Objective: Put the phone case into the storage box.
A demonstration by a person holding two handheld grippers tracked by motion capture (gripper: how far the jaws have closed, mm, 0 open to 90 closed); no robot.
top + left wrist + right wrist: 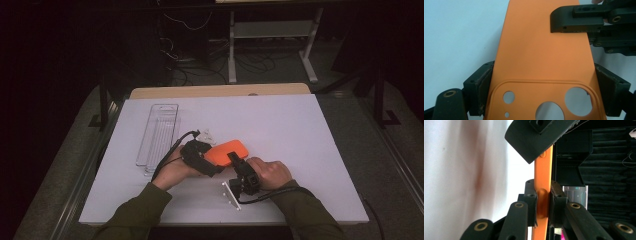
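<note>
Two hand-held grippers are sharing one orange phone case (227, 151) just below the middle of the high view, holding it over the white tabletop (300, 130). The left gripper (544, 92) is clamping the case across its width at the camera-cutout end, one finger (480, 87) pressing each long edge, low in the left gripper view. The right gripper (543, 197) is pinching the case's thin edge between both fingers at the centre of the right gripper view, its fingers closed on the rim. The likeliest trouble, as it looks from here, is the soft shell buckling or twisting if the two hands are pulling or turning against each other. The right grip is taking only a narrow strip of rim, so it could be slipping off under any tug. A clear tray (159, 132) is lying at the left of the tabletop, well apart, and a small clear piece (206, 135) is sitting just above the left hand (172, 170), close enough to be knocked.
</note>
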